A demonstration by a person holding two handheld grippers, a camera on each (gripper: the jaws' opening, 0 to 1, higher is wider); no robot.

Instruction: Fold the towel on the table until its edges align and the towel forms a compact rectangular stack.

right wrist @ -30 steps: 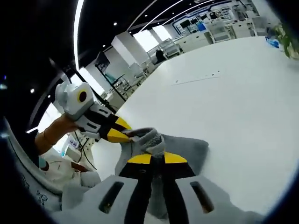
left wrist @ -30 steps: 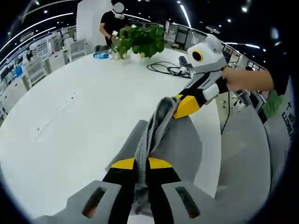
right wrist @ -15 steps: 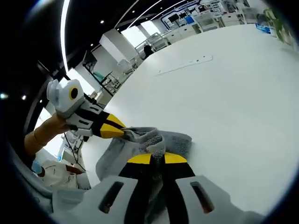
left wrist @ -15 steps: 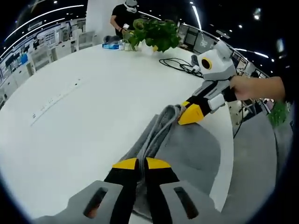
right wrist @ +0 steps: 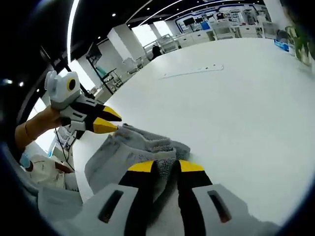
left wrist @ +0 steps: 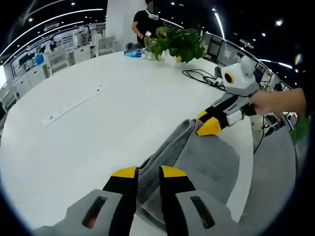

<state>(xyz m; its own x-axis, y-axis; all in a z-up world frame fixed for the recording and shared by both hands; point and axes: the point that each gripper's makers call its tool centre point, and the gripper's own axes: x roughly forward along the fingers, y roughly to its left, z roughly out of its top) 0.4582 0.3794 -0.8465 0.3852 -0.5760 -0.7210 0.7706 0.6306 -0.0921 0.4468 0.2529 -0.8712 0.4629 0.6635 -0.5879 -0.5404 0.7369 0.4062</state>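
Note:
A grey towel (left wrist: 206, 157) lies folded on the white table (left wrist: 98, 128) near its edge, with a raised fold running along its left side. My left gripper (left wrist: 148, 172) stands open with the towel's fold between its parted jaws. Held by a hand, my right gripper (left wrist: 204, 125) sits at the fold's far end, its yellow tips parted. In the right gripper view the towel (right wrist: 118, 152) lies bunched under my open right gripper (right wrist: 166, 167). The left gripper (right wrist: 110, 123) is just off the towel's far corner, jaws apart.
A potted plant (left wrist: 179, 44) and small items stand at the table's far side, where a person (left wrist: 147, 22) stands. Black cables (left wrist: 202, 76) lie near the right edge. A long slot (left wrist: 74, 103) runs across the table's left. The table edge (left wrist: 246, 167) drops off beside the towel.
Both grippers have lowered the towel onto the table and opened their jaws. The lifted, stretched fold now rests slack on the surface.

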